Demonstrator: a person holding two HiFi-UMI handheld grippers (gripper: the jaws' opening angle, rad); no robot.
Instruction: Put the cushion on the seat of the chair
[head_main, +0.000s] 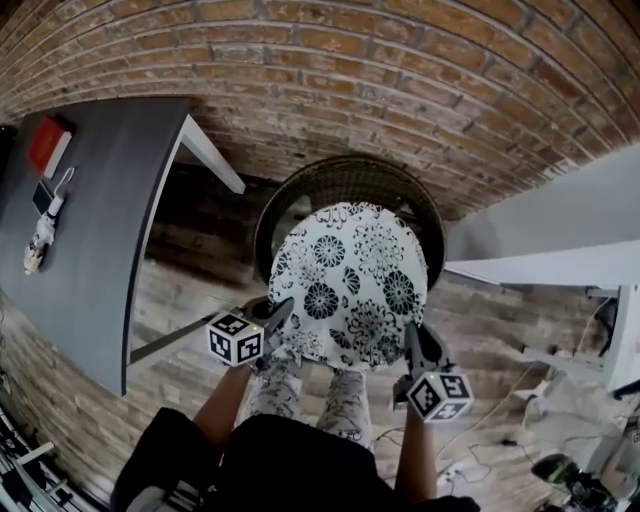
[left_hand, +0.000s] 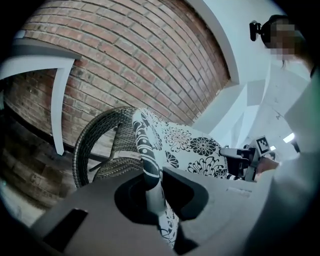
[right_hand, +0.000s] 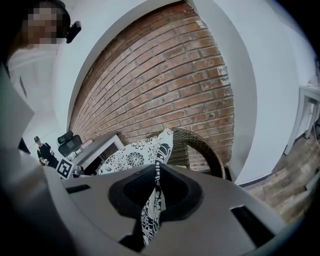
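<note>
A dark grey table (head_main: 100, 210) stands on the wood-plank floor (head_main: 190, 290). Along its left edge lie a flat red object (head_main: 47, 143), a small dark device (head_main: 42, 196) and a white cabled item (head_main: 38, 248). A wicker chair (head_main: 345, 172) stands on the floor just beside the table's far right leg. Loose white cables (head_main: 500, 440) lie on the floor further right.

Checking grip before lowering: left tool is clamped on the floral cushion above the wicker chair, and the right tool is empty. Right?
No. The right tool is not empty: it too is clamped on the edge of the cushion, as the right gripper view shows. The left tool does grip it above the wicker chair.
</note>
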